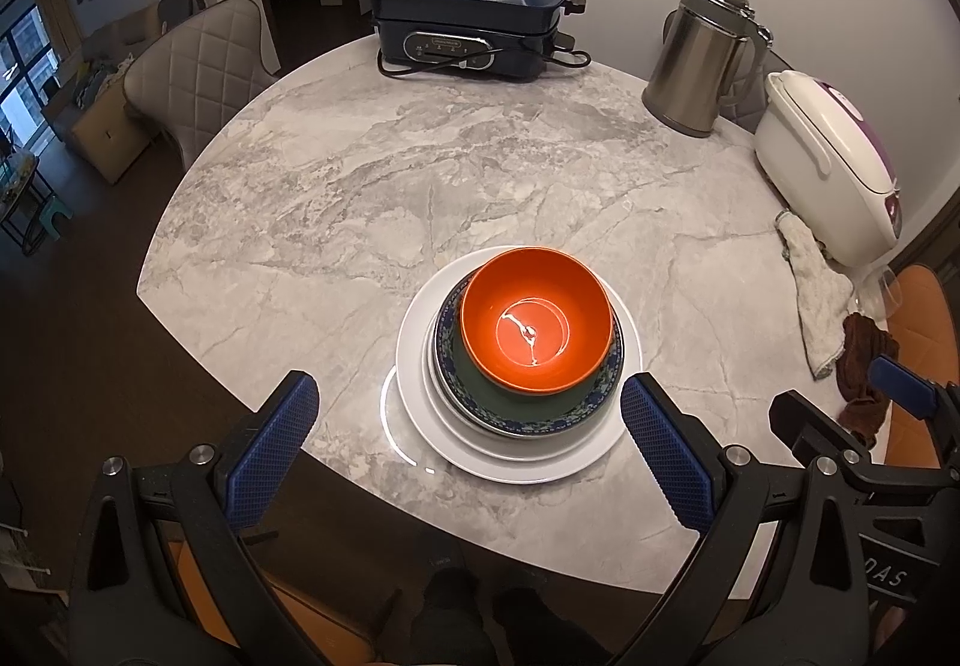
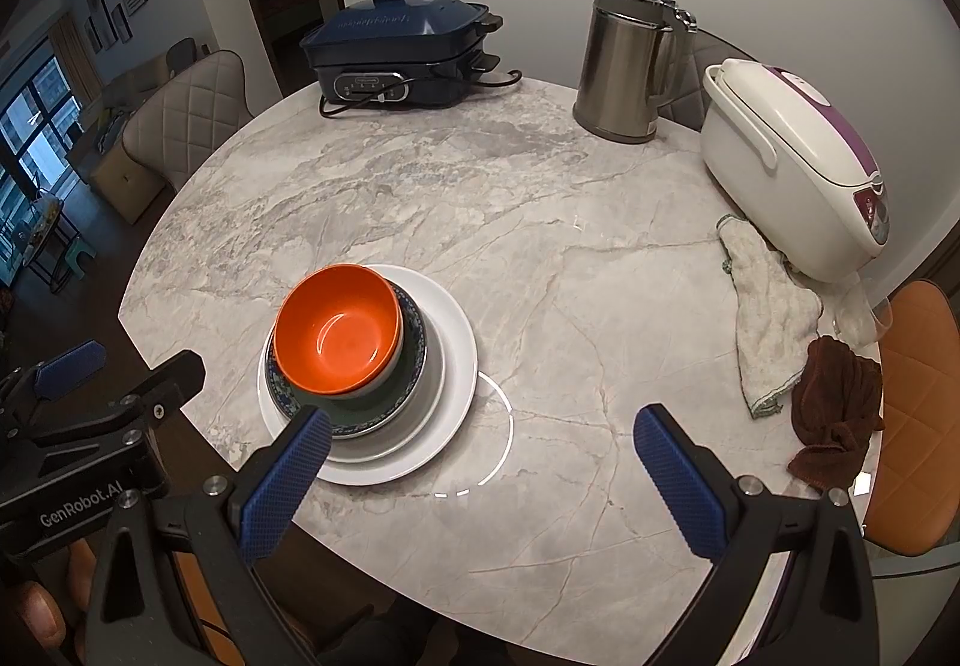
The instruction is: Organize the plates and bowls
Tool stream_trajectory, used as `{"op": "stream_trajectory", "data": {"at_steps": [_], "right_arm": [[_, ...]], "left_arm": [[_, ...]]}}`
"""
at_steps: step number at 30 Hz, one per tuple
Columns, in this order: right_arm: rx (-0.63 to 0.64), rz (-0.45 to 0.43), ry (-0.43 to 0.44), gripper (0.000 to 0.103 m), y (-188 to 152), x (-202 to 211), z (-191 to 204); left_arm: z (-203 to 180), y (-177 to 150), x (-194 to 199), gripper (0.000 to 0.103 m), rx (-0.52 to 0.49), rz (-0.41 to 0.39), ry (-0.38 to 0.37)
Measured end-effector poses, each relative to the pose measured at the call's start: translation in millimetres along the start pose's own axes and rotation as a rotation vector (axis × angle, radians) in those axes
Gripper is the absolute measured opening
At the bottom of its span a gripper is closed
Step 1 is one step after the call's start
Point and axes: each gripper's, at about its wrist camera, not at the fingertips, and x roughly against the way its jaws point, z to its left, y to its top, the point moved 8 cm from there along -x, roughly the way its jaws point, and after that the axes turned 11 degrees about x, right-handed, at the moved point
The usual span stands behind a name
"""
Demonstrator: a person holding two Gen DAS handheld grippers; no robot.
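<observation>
From the left wrist, the left gripper [image 1: 468,426] hangs with fingers spread wide apart, empty, just short of the white plate [image 1: 516,456]; the orange bowl [image 1: 537,321] sits stacked on top. From the right wrist, the right gripper [image 2: 483,453] gapes empty, the plate [image 2: 450,366] by its left finger.

Both wrist views look down across the table [image 1: 420,174]; shared stacked dishes [image 2: 366,366].
</observation>
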Motion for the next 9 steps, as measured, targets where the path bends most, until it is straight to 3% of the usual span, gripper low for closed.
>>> {"op": "stream_trajectory", "data": {"at_steps": [9], "right_arm": [[0.0,0.0,0.002,0.103,1.3,-0.4,-0.4]], "left_arm": [[-1.2,2.5,2.5,0.102,-0.004,-0.002,-0.005]]}}
